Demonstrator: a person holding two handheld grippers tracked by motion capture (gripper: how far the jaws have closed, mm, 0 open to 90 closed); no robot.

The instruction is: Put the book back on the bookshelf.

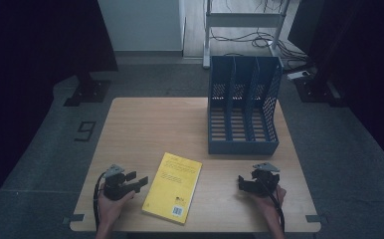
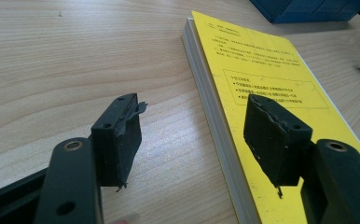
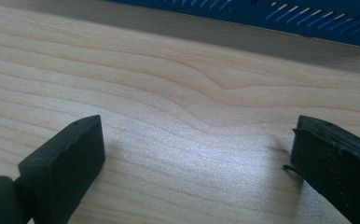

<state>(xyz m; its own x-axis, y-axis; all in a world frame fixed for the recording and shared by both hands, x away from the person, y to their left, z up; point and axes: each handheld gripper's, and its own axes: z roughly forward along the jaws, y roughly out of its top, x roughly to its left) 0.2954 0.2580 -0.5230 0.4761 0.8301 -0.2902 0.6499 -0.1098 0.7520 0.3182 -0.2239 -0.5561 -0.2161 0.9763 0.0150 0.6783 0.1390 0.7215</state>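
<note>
Book and rack share the pale wooden table [image 1: 145,124] in the high view: the yellow paperback book [image 1: 173,186] lies flat at lower centre, between the left gripper [image 1: 141,182] and right gripper [image 1: 241,182], the blue plastic file rack [image 1: 243,107] upper right. In the left gripper view the jaws stand apart, astride the book's [image 2: 262,79] near edge without touching. In the right gripper view the jaws gape wide over bare wood, the rack [image 3: 280,18] along the top.
</note>
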